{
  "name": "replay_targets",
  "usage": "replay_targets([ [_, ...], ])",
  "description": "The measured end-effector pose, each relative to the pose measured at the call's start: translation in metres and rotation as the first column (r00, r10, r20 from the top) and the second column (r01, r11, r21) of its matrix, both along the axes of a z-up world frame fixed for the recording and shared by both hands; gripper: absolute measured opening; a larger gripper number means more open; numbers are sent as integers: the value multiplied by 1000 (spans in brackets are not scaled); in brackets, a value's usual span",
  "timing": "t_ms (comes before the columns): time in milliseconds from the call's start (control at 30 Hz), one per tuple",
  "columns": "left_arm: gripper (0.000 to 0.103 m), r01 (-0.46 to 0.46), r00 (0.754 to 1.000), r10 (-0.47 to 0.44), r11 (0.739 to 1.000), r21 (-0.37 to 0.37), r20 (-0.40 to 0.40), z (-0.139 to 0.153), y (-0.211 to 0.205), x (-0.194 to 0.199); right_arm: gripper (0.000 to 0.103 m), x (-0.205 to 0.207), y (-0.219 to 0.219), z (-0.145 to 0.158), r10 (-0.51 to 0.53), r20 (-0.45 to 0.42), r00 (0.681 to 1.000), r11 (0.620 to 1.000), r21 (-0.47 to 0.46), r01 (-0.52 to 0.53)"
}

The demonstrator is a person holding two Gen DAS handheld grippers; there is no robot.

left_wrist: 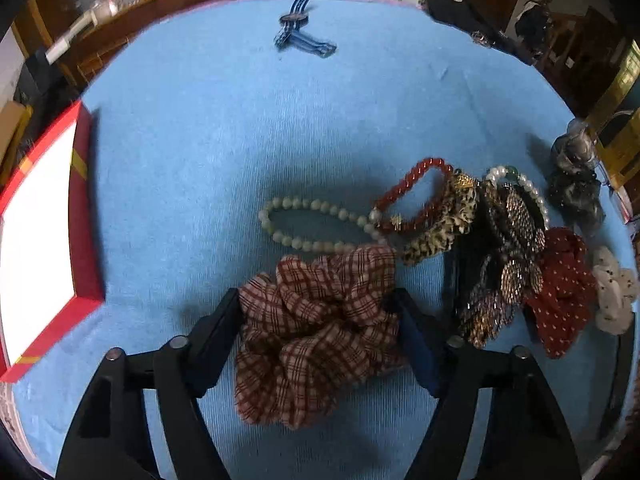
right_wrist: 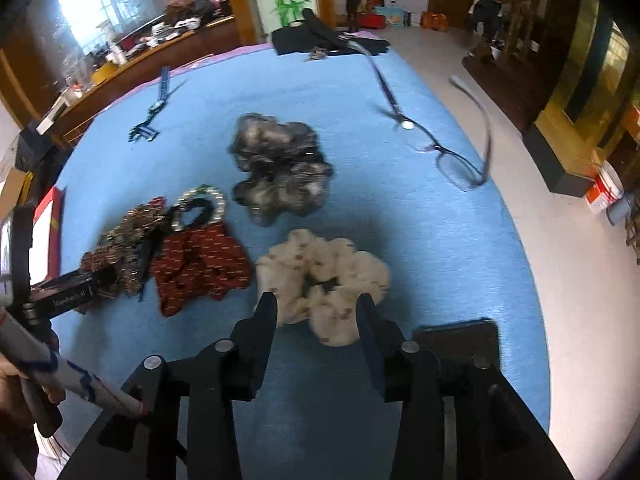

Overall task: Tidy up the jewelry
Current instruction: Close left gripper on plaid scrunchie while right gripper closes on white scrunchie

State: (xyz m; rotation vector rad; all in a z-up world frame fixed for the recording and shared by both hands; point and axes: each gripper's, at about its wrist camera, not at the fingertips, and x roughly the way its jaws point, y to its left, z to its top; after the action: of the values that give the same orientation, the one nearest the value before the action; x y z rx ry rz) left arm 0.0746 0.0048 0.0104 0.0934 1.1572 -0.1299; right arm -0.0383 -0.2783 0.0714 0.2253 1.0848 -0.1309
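My left gripper [left_wrist: 318, 300] is open with its fingers on either side of a red plaid scrunchie [left_wrist: 320, 332] on the blue cloth. Beyond it lie a pale bead bracelet [left_wrist: 316, 222], a red bead bracelet [left_wrist: 416, 196], a leopard scrunchie [left_wrist: 444, 224], a beaded hair clip [left_wrist: 504, 264], a pearl bracelet [left_wrist: 520, 184] and a red dotted scrunchie [left_wrist: 564, 292]. My right gripper [right_wrist: 318, 304] is open, its fingers straddling a cream scrunchie [right_wrist: 324, 276]. A grey scrunchie [right_wrist: 280, 168] lies further off.
A red box with a white lining [left_wrist: 44, 236] sits at the left. A striped watch [left_wrist: 298, 26] lies at the far side. Glasses [right_wrist: 452, 148] and a dark phone [right_wrist: 456, 340] lie on the right. The cloth edge drops to the floor [right_wrist: 580, 280].
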Motion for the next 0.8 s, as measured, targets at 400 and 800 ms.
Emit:
replay_targets([
  [400, 16, 58, 994, -56, 998, -19, 96, 33, -11, -24, 72, 38, 6, -39, 67, -63, 996, 997, 50, -64],
  [800, 17, 15, 975, -22, 999, 32, 222, 84, -1, -39, 9, 37, 0, -33, 8, -37, 999, 999, 38, -7],
])
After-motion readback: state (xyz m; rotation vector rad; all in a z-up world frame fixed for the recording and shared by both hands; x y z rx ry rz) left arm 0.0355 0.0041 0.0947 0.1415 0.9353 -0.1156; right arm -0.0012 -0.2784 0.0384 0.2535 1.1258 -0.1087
